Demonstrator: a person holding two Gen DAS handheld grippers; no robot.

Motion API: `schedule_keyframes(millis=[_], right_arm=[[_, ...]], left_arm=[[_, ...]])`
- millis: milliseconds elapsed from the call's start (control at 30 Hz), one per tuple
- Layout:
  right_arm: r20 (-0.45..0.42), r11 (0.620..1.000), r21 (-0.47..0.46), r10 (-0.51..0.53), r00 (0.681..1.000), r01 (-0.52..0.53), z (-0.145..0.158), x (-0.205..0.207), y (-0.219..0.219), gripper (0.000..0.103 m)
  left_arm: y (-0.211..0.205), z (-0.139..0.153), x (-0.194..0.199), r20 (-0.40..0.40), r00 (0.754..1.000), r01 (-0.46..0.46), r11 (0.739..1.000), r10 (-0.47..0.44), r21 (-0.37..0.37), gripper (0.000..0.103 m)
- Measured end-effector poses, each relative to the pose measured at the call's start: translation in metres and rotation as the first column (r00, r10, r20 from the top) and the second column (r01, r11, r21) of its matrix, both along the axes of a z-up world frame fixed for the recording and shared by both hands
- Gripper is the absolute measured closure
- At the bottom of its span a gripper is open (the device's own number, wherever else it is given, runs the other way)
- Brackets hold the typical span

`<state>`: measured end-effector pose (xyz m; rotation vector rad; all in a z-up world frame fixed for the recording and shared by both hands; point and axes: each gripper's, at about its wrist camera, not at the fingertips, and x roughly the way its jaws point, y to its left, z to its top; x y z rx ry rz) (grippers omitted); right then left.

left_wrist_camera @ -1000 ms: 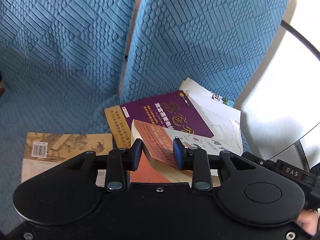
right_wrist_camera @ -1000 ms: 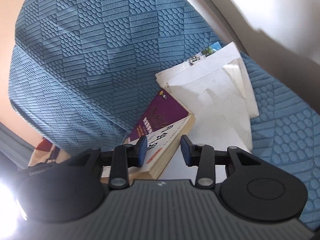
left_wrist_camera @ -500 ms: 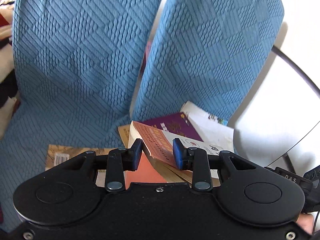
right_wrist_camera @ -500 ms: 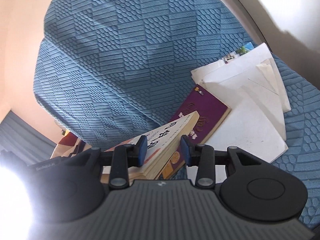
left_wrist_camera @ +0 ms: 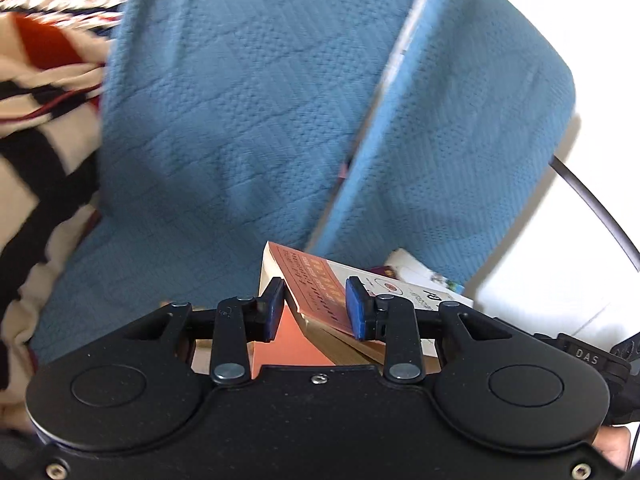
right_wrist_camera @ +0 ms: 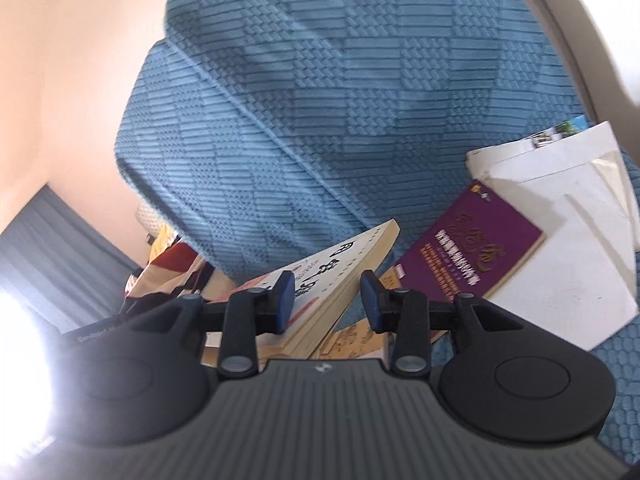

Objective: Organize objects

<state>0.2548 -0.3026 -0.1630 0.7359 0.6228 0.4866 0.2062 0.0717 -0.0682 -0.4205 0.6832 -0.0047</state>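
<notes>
A thick book (left_wrist_camera: pixel 312 276) with an orange spine and a white cover hangs tilted above the sofa seat. My left gripper (left_wrist_camera: pixel 315 308) is shut on its near corner, one pad on the orange back and one on the white front. My right gripper (right_wrist_camera: pixel 327 300) straddles the book's (right_wrist_camera: pixel 340 256) other end. Its left pad lies on the cover, and a gap shows between the page edge and its right pad. A purple book (right_wrist_camera: pixel 472 248) lies flat on the seat, partly over white papers (right_wrist_camera: pixel 568 232). A yellowish book (right_wrist_camera: pixel 352 340) shows below the lifted one.
Two blue quilted back cushions (left_wrist_camera: pixel 240 120) stand close behind, split by a gap. A striped red, black and cream cloth (left_wrist_camera: pixel 40 100) lies at the left. A dark cable (left_wrist_camera: pixel 592 200) crosses the white wall on the right. A hand (left_wrist_camera: pixel 612 448) shows at the lower right.
Both grippers have risen with the book between them. The purple book lies uncovered on the seat. In the left view the seat books have sunk away and the striped cloth has appeared.
</notes>
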Motion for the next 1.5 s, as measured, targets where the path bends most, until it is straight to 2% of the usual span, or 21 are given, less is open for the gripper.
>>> schedule_keyframes(millis=[100, 200, 333, 500, 700, 833, 1067, 1167, 1267, 1367, 1433, 1500], right_arm=[[0.013, 0.999, -0.021, 0.045, 0.999, -0.044, 0.004, -0.004, 0.018, 0.066], [-0.010, 0.996, -0.043, 0.073, 0.997, -0.074, -0.002, -0.006, 0.035, 0.067], [-0.051, 0.992, -0.076, 0.097, 0.994, -0.101, -0.016, -0.012, 0.054, 0.067], [-0.093, 0.988, -0.091, 0.120, 0.988, -0.128, -0.034, -0.013, 0.061, 0.067], [-0.146, 0.979, -0.119, 0.149, 0.978, -0.167, -0.057, -0.007, 0.074, 0.067], [-0.204, 0.972, -0.141, 0.156, 0.966, -0.187, -0.079, -0.003, 0.078, 0.067], [-0.310, 0.985, -0.104, 0.099, 0.946, -0.137, -0.108, -0.006, 0.066, 0.067], [-0.301, 0.991, -0.069, 0.086, 0.950, -0.112, -0.109, -0.010, 0.059, 0.066], [-0.299, 0.993, -0.084, 0.056, 0.953, -0.085, -0.104, -0.014, 0.055, 0.066], [-0.289, 0.994, -0.093, 0.035, 0.957, -0.064, -0.095, -0.023, 0.055, 0.066], [-0.280, 0.993, -0.112, 0.004, 0.960, -0.037, -0.089, -0.029, 0.055, 0.066], [-0.277, 0.987, -0.158, -0.038, 0.960, -0.006, -0.082, -0.034, 0.055, 0.066]], left_arm=[[0.020, -0.011, -0.019, -0.020, 0.999, -0.027, 0.999, 0.027, -0.019, 0.073], [0.036, -0.028, -0.033, -0.062, 0.997, -0.049, 0.998, 0.046, -0.046, 0.073], [0.053, -0.055, -0.052, -0.115, 0.991, -0.085, 0.989, 0.071, -0.121, 0.073], [0.064, -0.080, -0.071, -0.142, 0.987, -0.108, 0.974, 0.080, -0.197, 0.073], [0.070, -0.107, -0.076, -0.221, 0.971, -0.134, 0.972, 0.090, -0.195, 0.073], [0.071, -0.121, -0.074, -0.280, 0.958, -0.124, 0.972, 0.064, -0.201, 0.073], [0.063, -0.144, -0.077, -0.365, 0.930, -0.112, 0.974, 0.032, -0.199, 0.070], [0.066, -0.140, -0.083, -0.353, 0.934, -0.129, 0.971, 0.051, -0.203, 0.058], [0.068, -0.138, -0.081, -0.339, 0.940, -0.125, 0.970, 0.048, -0.210, 0.056], [0.062, -0.138, -0.065, -0.331, 0.944, -0.078, 0.978, 0.011, -0.192, 0.048], [0.056, -0.140, -0.054, -0.349, 0.937, -0.068, 0.984, 0.008, -0.162, 0.049], [0.046, -0.140, -0.044, -0.332, 0.943, -0.025, 0.990, -0.022, -0.137, 0.048]])
